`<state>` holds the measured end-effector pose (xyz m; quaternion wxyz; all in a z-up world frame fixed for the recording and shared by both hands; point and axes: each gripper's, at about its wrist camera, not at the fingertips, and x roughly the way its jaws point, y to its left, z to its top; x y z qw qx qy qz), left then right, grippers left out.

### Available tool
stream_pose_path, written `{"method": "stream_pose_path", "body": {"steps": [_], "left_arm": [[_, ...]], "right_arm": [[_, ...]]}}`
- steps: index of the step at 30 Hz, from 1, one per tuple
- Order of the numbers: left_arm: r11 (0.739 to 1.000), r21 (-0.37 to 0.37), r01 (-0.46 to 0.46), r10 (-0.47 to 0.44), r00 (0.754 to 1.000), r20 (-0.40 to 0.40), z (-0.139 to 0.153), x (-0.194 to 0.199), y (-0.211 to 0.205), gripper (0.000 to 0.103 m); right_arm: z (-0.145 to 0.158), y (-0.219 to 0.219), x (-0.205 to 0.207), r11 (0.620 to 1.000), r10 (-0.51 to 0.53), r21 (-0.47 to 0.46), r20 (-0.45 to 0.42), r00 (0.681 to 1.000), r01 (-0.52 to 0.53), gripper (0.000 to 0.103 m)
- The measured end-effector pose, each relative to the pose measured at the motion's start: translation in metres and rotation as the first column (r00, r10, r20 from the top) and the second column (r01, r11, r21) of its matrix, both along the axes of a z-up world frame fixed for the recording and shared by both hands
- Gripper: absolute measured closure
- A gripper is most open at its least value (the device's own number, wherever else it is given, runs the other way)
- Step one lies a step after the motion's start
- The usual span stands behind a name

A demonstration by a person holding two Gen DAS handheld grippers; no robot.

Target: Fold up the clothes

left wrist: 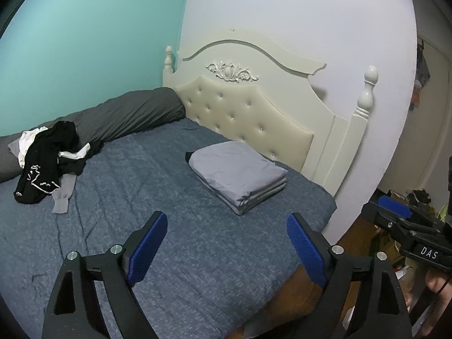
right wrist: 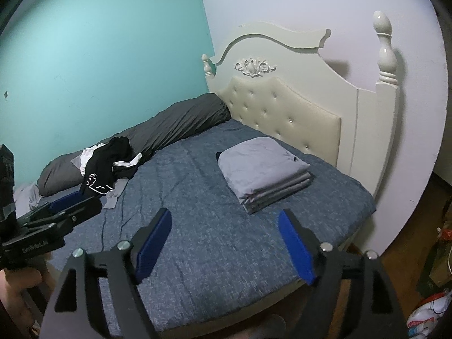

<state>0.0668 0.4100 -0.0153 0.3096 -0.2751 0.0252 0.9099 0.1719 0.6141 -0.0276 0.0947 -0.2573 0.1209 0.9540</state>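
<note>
Between garments, likely — left gripper [left wrist: 227, 243] and right gripper [right wrist: 224, 240] spread wide, empty, above the bed [left wrist: 197, 254]. Folded stack [left wrist: 240, 175] near headboard; next, reach across to unfolded pile [left wrist: 48, 161] far left.

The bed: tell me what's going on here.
A person is folding clothes with two handheld grippers. Both the left gripper and right gripper hang open and empty over the blue bedspread. A folded grey stack sits near the headboard; an unfolded pile of black and white clothes waits by the grey bolster.
</note>
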Motion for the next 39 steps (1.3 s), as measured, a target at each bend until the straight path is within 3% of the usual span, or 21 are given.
{"method": "stream_pose_path", "body": {"steps": [6,12,19,39], "left_arm": [[1.0,0.001,0.003,-0.003,1.0,-0.011,0.0,0.005,-0.003,0.007],[1.0,-0.004,0.005,-0.005,1.0,-0.016,-0.001,0.008,-0.005,0.004],[1.0,-0.001,0.022,-0.022,1.0,-0.015,-0.006,0.011,-0.008,0.0],[1.0,-0.009,0.025,-0.025,1.0,0.001,-0.021,0.017,-0.014,0.0]], "right_arm": [[-0.007,-0.002,0.004,1.0,-0.018,0.008,0.005,1.0,0.018,0.019],[-0.012,-0.003,0.008,1.0,-0.024,0.007,0.0,1.0,0.024,0.006],[-0.014,-0.006,0.014,0.999,-0.034,0.027,-0.015,0.999,0.034,0.002],[-0.024,-0.013,0.021,0.999,-0.045,0.024,-0.006,0.999,0.045,0.001]]}}
